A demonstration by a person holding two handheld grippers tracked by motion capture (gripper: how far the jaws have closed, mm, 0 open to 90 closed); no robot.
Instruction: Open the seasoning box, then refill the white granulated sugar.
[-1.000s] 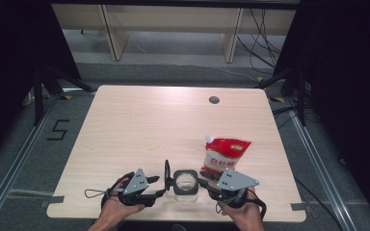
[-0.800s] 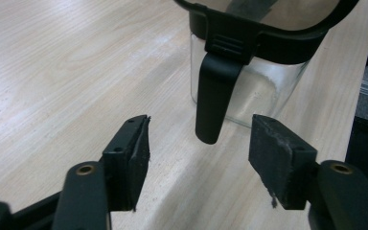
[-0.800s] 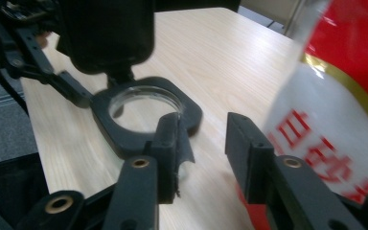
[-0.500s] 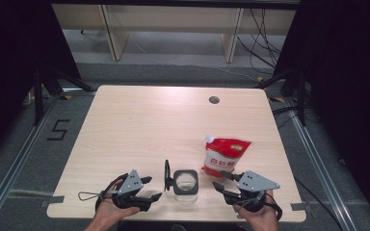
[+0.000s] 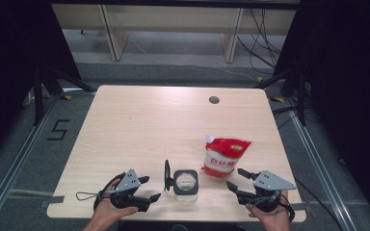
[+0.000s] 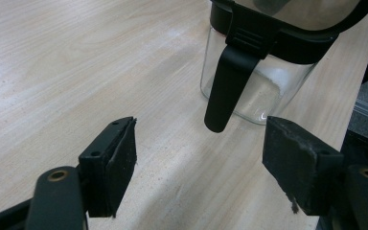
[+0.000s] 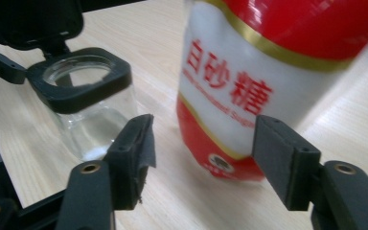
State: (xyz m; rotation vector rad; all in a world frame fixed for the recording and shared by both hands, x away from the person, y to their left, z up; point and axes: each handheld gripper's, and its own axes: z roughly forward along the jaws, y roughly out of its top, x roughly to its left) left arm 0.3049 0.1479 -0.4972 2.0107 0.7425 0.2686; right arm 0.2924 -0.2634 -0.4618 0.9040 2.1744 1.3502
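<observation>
I hold both tongs, left (image 5: 149, 188) and right (image 5: 234, 178), spread apart and empty, flanking the clear black-lidded glass jar (image 5: 185, 185) and red-and-white sugar pouch (image 5: 223, 158) near the light wooden table's (image 5: 139, 125) front edge.

Low in the frame, the left hand-held gripper (image 5: 143, 188) and the right hand-held gripper (image 5: 237, 180) are both showing as black tools, each wearing a grey three-cornered plate on top. A thin black cable is looping from the left one. Up close, each jaw is carrying a dark, worn pad and a brass-ringed hole.
</observation>
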